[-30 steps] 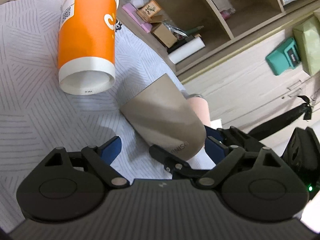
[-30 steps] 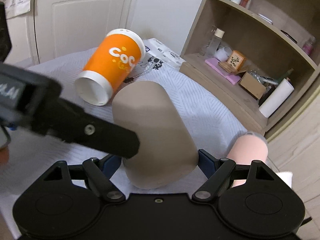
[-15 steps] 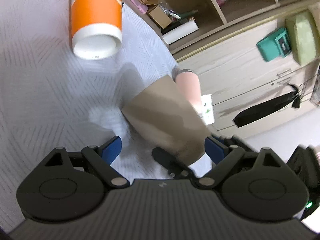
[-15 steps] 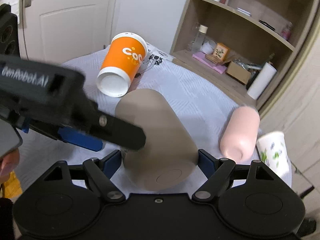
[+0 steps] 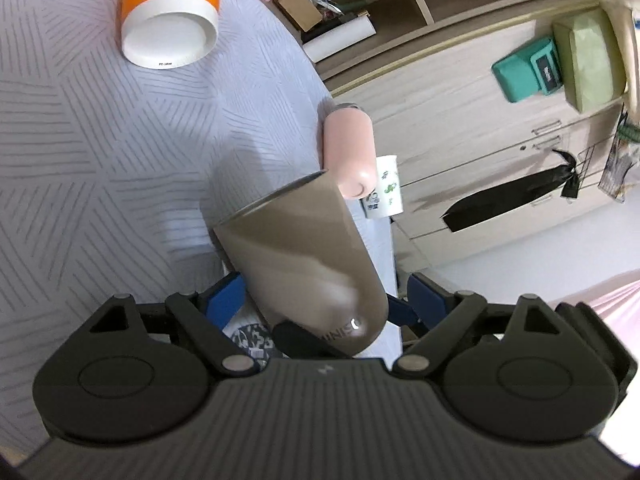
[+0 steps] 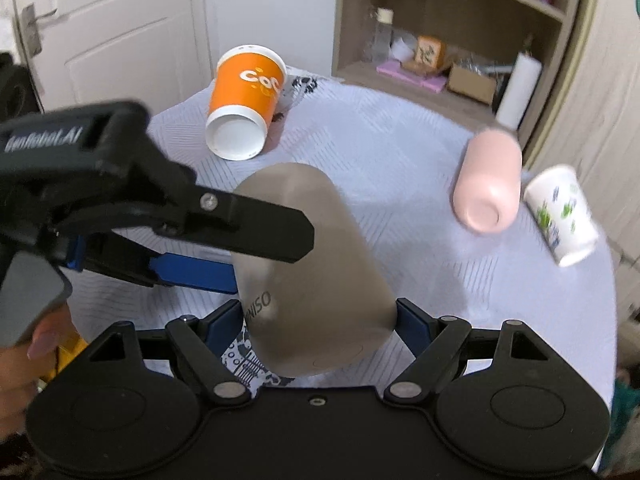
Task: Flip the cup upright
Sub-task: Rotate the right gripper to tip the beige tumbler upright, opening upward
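Lifting step: taupe cup [image 6: 308,264] is off the cloth [image 6: 400,152], tilted, base toward the right gripper [image 6: 320,320], which is clamped across it low on the body. Left gripper [image 5: 324,304] brackets it too, jaws look spread, contact unclear. Next, I'd guess: rotate mouth up, set down clear of the orange cup [image 6: 244,104] and pink bottle [image 6: 488,184].

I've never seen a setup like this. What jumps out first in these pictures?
Front and centre is a beige tumbler, tilted with its base toward the camera and clamped between the blue pads of the right gripper, while the left gripper reaches across it from the left. Behind it an orange paper cup lies tipped over on the grey patterned tablecloth. To the right lie a pink tumbler and a small white cup.
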Motion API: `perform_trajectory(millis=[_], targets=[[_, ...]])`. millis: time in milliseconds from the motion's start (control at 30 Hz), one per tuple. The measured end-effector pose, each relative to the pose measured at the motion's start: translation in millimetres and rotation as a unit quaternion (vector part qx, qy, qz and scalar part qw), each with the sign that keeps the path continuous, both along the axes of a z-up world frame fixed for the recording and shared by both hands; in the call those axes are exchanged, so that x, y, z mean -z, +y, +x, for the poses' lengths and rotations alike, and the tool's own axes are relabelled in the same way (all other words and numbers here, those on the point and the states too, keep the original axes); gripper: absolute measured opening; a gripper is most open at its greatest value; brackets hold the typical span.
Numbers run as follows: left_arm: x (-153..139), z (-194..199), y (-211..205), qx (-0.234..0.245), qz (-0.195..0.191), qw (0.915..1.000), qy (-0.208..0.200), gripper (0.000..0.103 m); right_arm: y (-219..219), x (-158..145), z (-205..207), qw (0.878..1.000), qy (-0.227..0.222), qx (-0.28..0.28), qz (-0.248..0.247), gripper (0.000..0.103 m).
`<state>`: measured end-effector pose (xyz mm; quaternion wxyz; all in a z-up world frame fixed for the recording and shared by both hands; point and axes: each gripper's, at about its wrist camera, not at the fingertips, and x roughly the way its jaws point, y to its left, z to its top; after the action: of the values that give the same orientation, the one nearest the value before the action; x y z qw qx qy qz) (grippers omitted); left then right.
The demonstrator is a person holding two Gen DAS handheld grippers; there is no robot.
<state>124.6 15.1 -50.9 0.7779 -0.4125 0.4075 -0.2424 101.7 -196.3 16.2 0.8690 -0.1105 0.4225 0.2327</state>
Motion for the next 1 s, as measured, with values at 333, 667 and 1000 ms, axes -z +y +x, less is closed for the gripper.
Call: perform_trajectory(millis=[333, 667, 1000], targets=[[0, 6, 1, 0.004, 0.030, 0.9994, -0.016, 0.072, -14, -5, 19, 0.996, 0.069, 0.000, 0.056, 0.085], [7, 14, 6, 0.023, 0.007, 0.9997, -0.002, 0.073, 2, -14, 44, 0.988, 0.074, -0.134, 0.021, 0.093], [11, 17, 2, 0.020, 0.005, 0.9998, 0.008, 0.081, 6, -11, 66, 0.987, 0.091, -0.130, 0.013, 0.081]])
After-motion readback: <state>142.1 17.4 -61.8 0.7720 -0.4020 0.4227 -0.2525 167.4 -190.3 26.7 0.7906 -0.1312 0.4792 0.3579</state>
